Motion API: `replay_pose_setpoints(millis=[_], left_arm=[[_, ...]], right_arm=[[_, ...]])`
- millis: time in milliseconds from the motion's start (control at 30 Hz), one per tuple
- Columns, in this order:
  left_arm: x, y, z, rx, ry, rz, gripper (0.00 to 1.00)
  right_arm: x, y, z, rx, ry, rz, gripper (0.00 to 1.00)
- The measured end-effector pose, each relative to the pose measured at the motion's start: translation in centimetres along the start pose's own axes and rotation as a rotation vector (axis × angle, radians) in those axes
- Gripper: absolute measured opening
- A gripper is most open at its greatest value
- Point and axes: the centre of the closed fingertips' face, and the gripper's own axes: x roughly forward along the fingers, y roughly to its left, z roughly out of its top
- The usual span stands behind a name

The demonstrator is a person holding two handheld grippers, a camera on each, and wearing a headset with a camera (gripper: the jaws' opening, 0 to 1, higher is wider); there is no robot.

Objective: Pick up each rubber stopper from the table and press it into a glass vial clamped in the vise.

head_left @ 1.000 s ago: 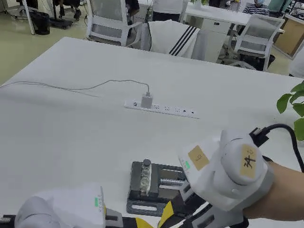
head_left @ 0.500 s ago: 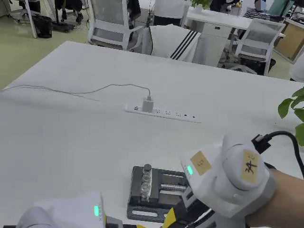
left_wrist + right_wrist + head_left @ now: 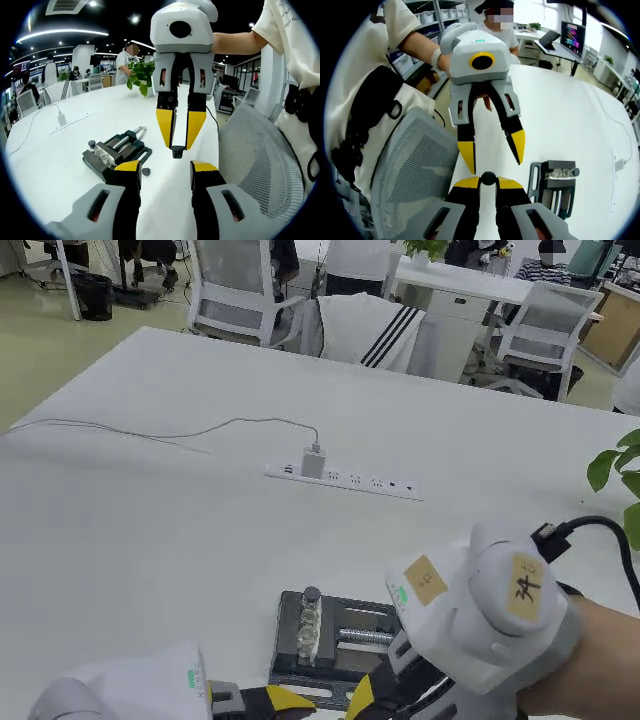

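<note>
Some of vise [image 3: 335, 615] behind R tool [image 3: 177, 143]

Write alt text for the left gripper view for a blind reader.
The right gripper hangs jaws-down over the white table, pinching a dark rubber stopper. The left gripper stands open below it; to the left, a vise holds glass vials, a loose stopper beside it.

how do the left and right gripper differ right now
The right gripper is shut, while the left gripper stands open. The right gripper pinches a dark rubber stopper between its yellow tips, and the left gripper holds nothing. Both have white bodies and black jaws with yellow tips, and they face each other tip to tip near the vise.
</note>
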Motion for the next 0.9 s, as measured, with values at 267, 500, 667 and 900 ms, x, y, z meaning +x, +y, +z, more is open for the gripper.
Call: replay_pose_setpoints(millis=[267,500,667,900], left_arm=[[-0.6,1.7,-1.4,-0.038,0.012,0.078,0.60],[-1.1,3.3,-2.0,-0.050,0.023,0.168,0.92],[-1.4,4.0,-2.6,-0.075,0.040,0.207,0.99],[-1.9,4.2,-2.0,-0.087,0.020,0.222,0.99]], right_arm=[[0.1,-0.1,-0.3,0.004,0.007,0.002,0.06],[0.3,-0.1,-0.7,0.002,0.021,0.004,0.06],[0.4,-0.1,-0.7,0.006,0.019,0.003,0.06],[0.2,-0.9,-0.9,0.008,0.019,-0.009,0.06]])
